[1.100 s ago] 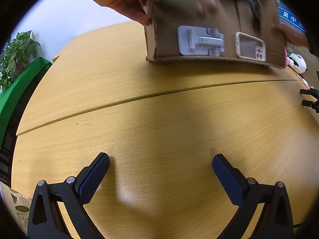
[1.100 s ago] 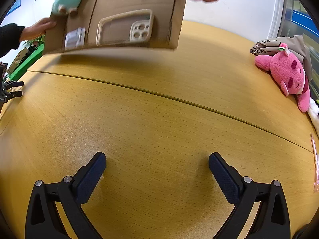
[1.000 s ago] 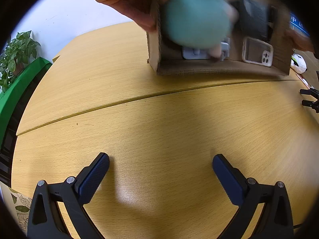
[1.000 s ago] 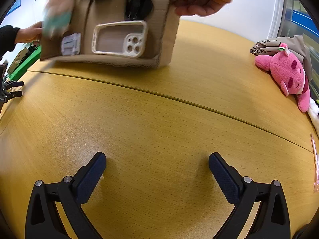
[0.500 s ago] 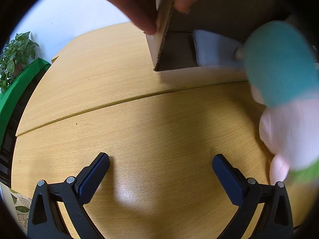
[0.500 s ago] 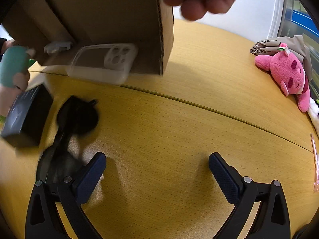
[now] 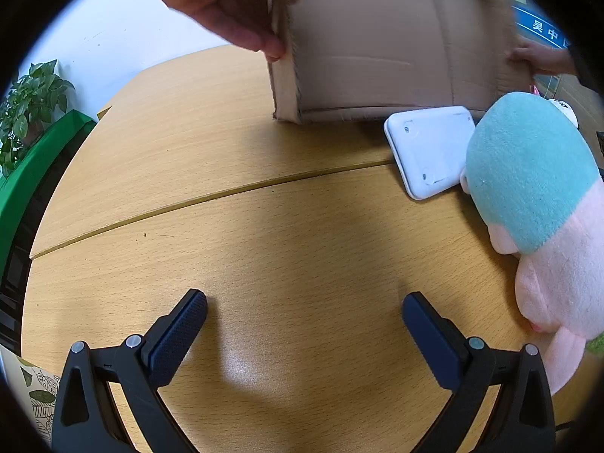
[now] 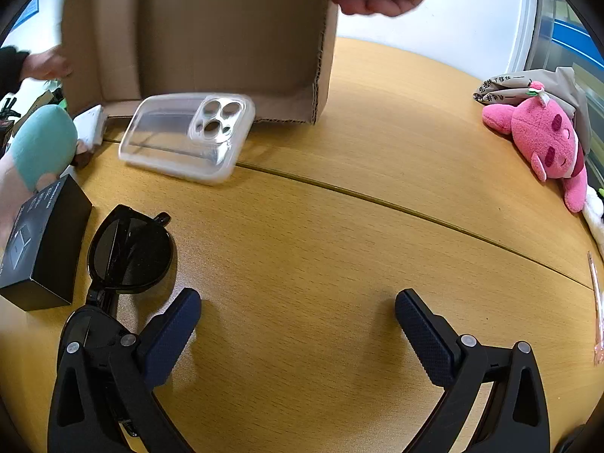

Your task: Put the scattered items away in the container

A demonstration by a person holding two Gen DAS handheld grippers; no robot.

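Observation:
A person's hands (image 7: 222, 7) tip a cardboard box (image 7: 385, 41) (image 8: 211, 34) over the far side of the wooden table, its inside bare. Spilled items lie below it: a teal and pink plush toy (image 7: 536, 204) (image 8: 37, 147), a white flat device (image 7: 430, 147) (image 8: 90, 124), a clear phone case (image 8: 188, 136), black sunglasses (image 8: 128, 253) and a small black box (image 8: 41, 249). My left gripper (image 7: 304, 324) is open over bare wood, left of the plush. My right gripper (image 8: 298, 321) is open, its left finger beside the sunglasses.
A pink plush (image 8: 547, 139) with a grey cloth (image 8: 528, 83) lies at the table's right edge. A pen-like strip (image 8: 596, 309) lies at the right rim. A green planter with a plant (image 7: 30, 113) stands past the left edge. A seam (image 7: 226, 192) crosses the table.
The box has been tipped further and emptied. The plush, white device, phone case, sunglasses and black box fell out and came to rest on the table. Both grippers stayed still.

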